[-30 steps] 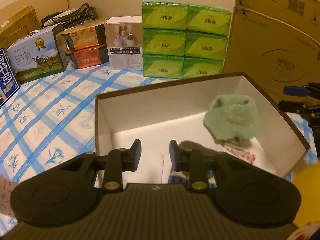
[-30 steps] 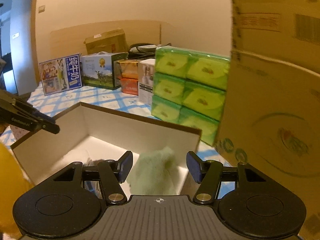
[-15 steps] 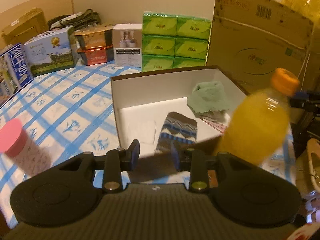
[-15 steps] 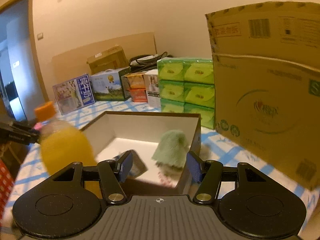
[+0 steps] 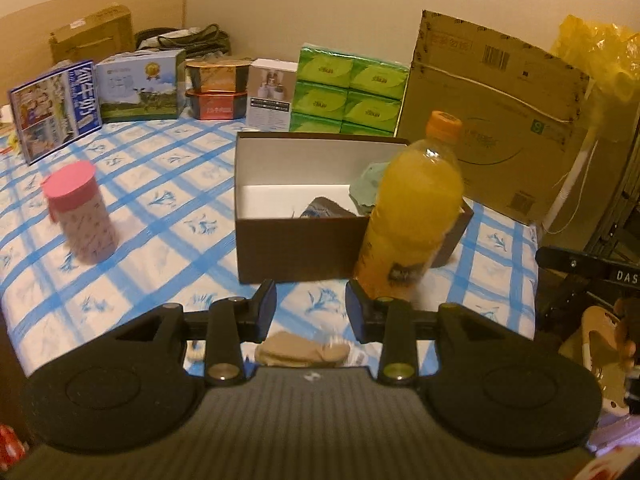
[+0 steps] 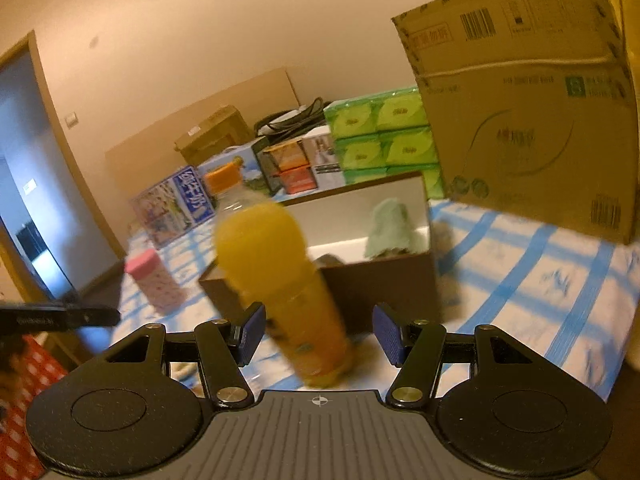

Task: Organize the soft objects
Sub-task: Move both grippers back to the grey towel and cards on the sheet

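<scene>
Mostly blurred print: blue carton (image 5: 54,110) shows large white Chinese characters, unreadable; bottle label illegible. Brown box (image 5: 304,240) on checked surface (image 5: 160,208) holds two soft items: green cloth (image 5: 366,188), patterned sock (image 5: 324,209). One beige sock (image 5: 298,352) lies below left tool (image 5: 310,314), spread, empty. Right tool (image 6: 318,334) spread, orange juice bottle (image 6: 280,280) ahead between fingers, untouched. One pink-lidded jar (image 5: 80,212). Green tissue packs (image 5: 348,90), eight visible.

Only "DAS" reads clearly, white letters on the black bar (image 5: 608,270) at right.
</scene>
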`<state>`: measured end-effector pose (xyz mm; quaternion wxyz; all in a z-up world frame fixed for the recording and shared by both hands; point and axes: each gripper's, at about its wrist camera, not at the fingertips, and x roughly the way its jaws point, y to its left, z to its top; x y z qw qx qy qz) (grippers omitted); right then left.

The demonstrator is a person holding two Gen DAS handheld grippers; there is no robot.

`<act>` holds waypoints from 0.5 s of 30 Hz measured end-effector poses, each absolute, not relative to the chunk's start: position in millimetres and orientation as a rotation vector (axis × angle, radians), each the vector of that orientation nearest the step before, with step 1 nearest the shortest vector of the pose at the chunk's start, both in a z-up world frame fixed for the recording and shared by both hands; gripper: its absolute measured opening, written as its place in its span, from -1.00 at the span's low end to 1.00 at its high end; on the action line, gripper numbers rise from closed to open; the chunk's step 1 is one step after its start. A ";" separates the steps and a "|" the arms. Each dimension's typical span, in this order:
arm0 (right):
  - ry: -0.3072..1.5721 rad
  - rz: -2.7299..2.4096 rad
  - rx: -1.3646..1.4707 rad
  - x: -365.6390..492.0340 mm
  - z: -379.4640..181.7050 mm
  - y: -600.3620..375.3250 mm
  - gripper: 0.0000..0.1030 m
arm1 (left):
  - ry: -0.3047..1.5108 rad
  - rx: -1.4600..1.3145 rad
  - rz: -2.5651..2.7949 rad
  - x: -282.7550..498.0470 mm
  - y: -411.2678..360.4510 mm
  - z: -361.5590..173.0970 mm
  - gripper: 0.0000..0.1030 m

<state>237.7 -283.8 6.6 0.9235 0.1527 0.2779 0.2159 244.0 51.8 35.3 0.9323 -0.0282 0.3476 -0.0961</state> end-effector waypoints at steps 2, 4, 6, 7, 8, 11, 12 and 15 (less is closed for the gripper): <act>0.565 0.445 0.309 223.1 9.3 -275.9 0.16 | 0.702 -0.059 -0.178 227.1 52.3 37.5 -0.34; 0.566 0.447 0.299 212.5 11.1 -267.8 0.16 | 0.691 -0.057 -0.161 208.5 50.6 39.7 -0.34; 0.578 0.453 0.286 201.3 11.3 -260.0 0.16 | 0.683 -0.054 -0.144 192.4 49.3 41.7 -0.33; 0.580 0.459 0.281 194.8 11.5 -256.3 0.16 | 0.679 -0.052 -0.135 185.2 48.2 42.4 -0.33; 0.581 0.463 0.282 188.0 11.7 -253.0 0.16 | 0.674 -0.049 -0.126 177.0 47.0 43.0 -0.33; 0.583 0.471 0.270 170.4 10.9 -244.6 0.16 | 0.671 -0.053 -0.113 158.0 44.2 43.0 -0.33; 0.583 0.469 0.263 163.6 10.8 -241.5 0.16 | 0.670 -0.059 -0.112 151.0 43.0 42.5 -0.33; 0.589 0.473 0.241 148.3 9.1 -233.5 0.16 | 0.682 -0.075 -0.117 134.6 39.7 40.0 -0.33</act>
